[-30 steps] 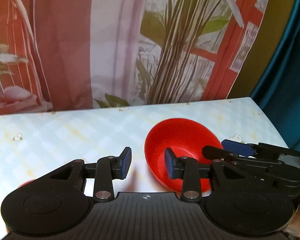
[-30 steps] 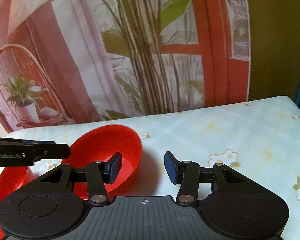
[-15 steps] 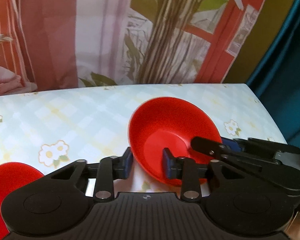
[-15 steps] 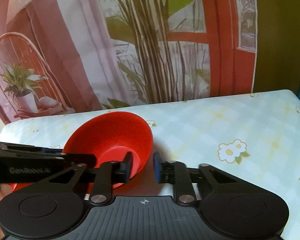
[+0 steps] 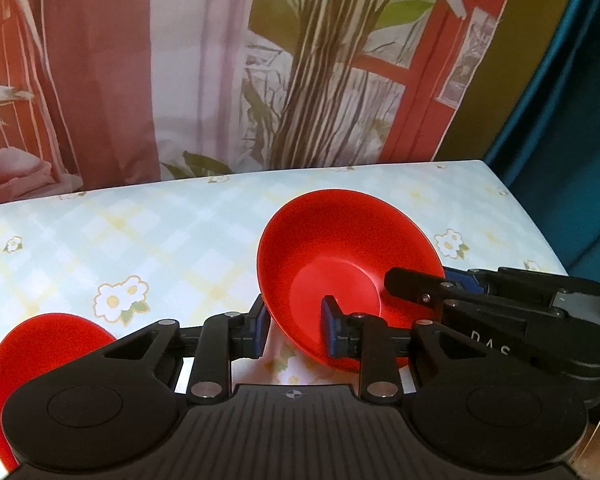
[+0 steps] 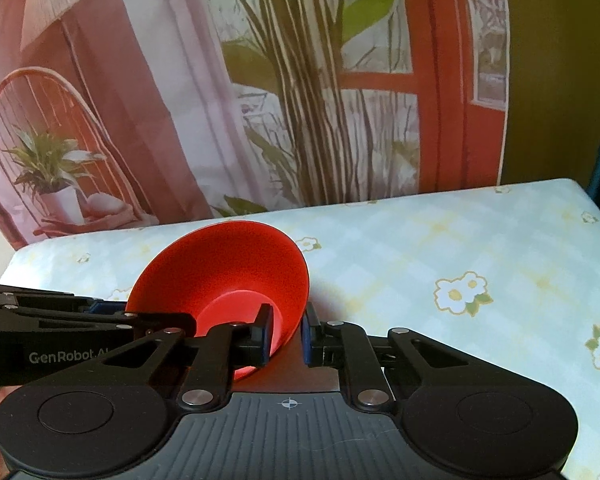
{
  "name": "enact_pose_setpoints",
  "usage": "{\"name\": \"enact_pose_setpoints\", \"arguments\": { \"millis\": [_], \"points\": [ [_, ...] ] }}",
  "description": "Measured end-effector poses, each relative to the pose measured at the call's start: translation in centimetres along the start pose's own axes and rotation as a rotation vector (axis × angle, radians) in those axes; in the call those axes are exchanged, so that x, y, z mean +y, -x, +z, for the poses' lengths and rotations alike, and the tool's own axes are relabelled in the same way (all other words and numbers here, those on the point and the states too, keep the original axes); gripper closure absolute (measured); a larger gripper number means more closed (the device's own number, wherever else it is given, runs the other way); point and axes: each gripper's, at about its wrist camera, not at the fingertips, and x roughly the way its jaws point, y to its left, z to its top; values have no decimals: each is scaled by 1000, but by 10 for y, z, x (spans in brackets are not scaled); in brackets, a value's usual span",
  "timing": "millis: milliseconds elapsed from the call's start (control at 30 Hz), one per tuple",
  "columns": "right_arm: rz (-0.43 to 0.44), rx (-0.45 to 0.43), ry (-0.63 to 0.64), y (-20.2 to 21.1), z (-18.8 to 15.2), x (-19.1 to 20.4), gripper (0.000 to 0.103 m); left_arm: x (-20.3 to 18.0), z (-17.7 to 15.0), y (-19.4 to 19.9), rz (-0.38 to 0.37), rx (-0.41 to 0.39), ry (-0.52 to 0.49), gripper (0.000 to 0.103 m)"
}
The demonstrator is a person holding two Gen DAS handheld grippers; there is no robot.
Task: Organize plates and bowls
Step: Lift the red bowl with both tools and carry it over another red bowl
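Both grippers were on the same red bowl (image 5: 340, 256), one on each side of it. The left gripper (image 5: 294, 332) had the bowl's near-left rim between its blue pads, one pad outside the wall and one inside the hollow, and it was clenched on that rim. Seen from the left wrist camera, the right gripper (image 5: 440, 286) came in from the right edge and pinched the bowl's opposite rim.

From the right wrist camera the picture matched: the right gripper (image 6: 286, 334) was clamped on the bowl (image 6: 236, 264), its left pad inside the hollow and its right pad pressed on the outer wall. The left gripper (image 6: 112, 312) reached in from the left side of that view and gripped the far rim.

The bowl sat tilted, its opening turned up and away from the cameras, over the middle of the table (image 5: 160, 240). The shadow under its near edge suggested it was tipped up, but whether any part of it touched the table, I could not tell. The table wore a pale checked cloth with small white flowers.

A second red dish (image 5: 40, 344) lay at the lower left of the left wrist view, partly hidden behind the gripper body, well apart from the held bowl.

Behind the table hung a printed curtain (image 6: 300, 80) with plant stems and a red window frame.
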Motion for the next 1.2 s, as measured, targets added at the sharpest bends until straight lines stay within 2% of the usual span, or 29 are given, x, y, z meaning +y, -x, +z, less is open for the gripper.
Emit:
{"name": "enact_pose_setpoints", "arguments": {
  "millis": [600,867,1200],
  "points": [
    [7,-44,36,50,3,39,90,9,-20,69,-13,-77,7,74],
    [33,-45,65,60,-1,68,90,31,-30,104,-15,-115,40,74],
    [95,-38,114,62,-9,118,89,67,-47,148,21,-140,69,74]
  ]
}}
